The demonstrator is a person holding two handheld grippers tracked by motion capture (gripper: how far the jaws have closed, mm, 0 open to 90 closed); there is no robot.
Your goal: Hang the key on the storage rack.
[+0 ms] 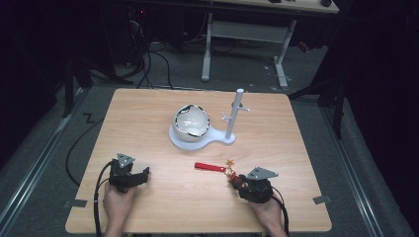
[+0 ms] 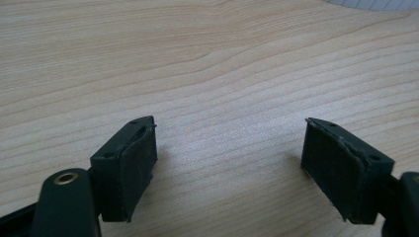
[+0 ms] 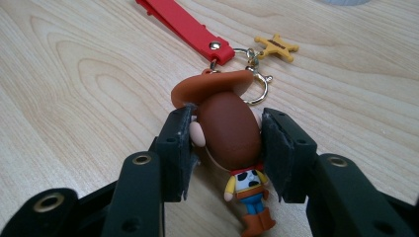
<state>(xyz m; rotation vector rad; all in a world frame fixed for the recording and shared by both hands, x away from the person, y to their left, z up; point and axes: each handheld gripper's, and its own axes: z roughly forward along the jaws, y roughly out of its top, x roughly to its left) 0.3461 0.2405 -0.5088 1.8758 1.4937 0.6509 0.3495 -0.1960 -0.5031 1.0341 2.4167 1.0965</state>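
Note:
A keychain lies on the wooden table near its front right. It has a cowboy figure with a brown head and orange hat, a red strap and a gold star charm. My right gripper is shut on the figure's head, one pad against each side; the figure's body hangs back between the jaws. From above, the right gripper sits just behind the red strap. My left gripper rests at the front left, and its jaws stand wide open over bare wood.
A white stand with short pegs rises from a flat white base at the table's middle; a cracked white bowl-like shell sits on that base. A desk frame and cables lie on the floor beyond the far edge.

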